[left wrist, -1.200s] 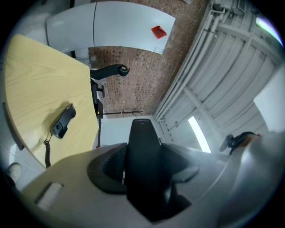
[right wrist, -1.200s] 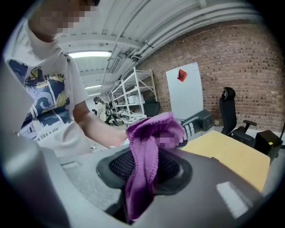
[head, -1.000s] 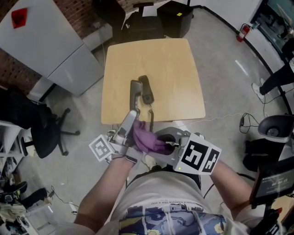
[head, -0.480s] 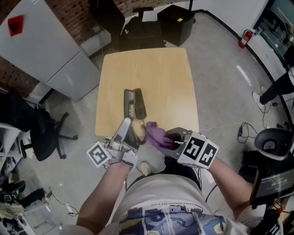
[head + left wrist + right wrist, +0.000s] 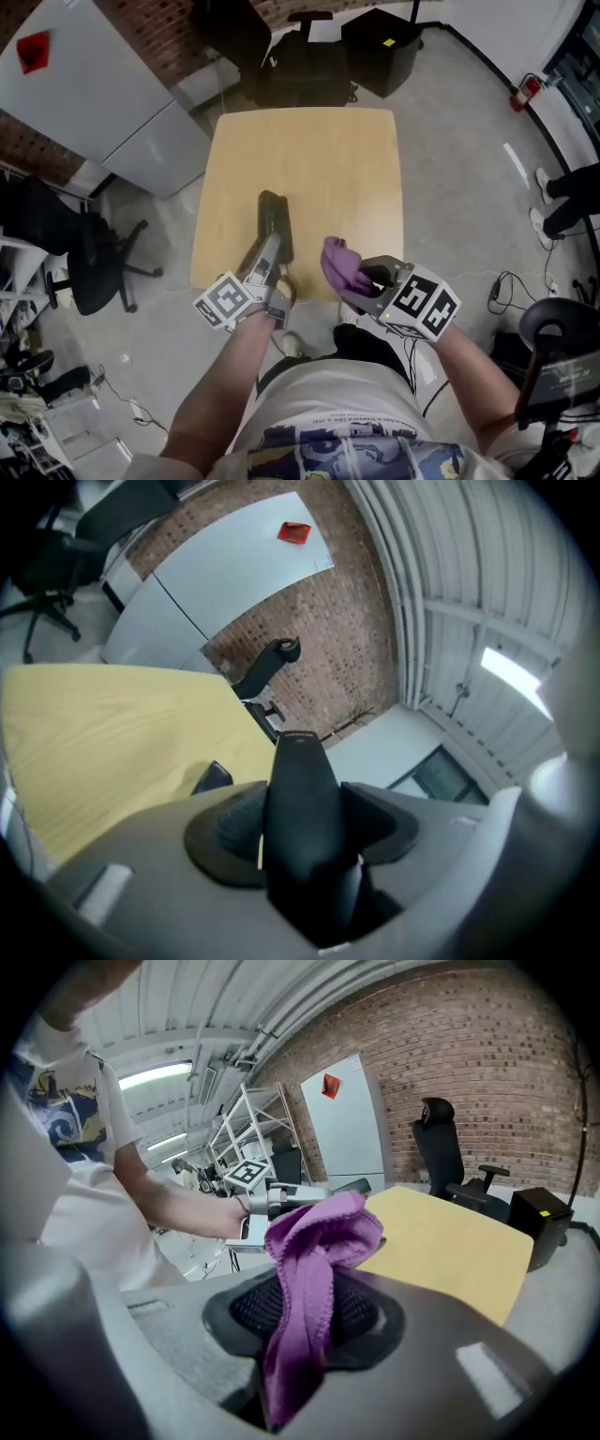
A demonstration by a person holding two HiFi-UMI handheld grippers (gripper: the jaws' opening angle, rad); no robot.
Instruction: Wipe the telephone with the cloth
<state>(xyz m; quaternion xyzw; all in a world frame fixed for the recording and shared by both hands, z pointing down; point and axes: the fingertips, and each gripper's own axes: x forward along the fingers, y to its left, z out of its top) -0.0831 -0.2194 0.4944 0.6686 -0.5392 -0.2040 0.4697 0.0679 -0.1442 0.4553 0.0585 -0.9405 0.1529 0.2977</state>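
Head view: since the earlier frame the cloth [image 5: 342, 265] is drawn right, apart from the telephone [image 5: 274, 217]; wiping is judged unfinished.
Left gripper view: the left gripper [image 5: 302, 836] is clamped on the telephone, over the table [image 5: 94, 733].
Right gripper view: the right gripper [image 5: 305, 1321] is closed on the cloth.

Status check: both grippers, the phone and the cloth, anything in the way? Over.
Left gripper shut on telephone, near end, over the table. Right gripper shut on purple cloth, apart from telephone. Nothing between them.
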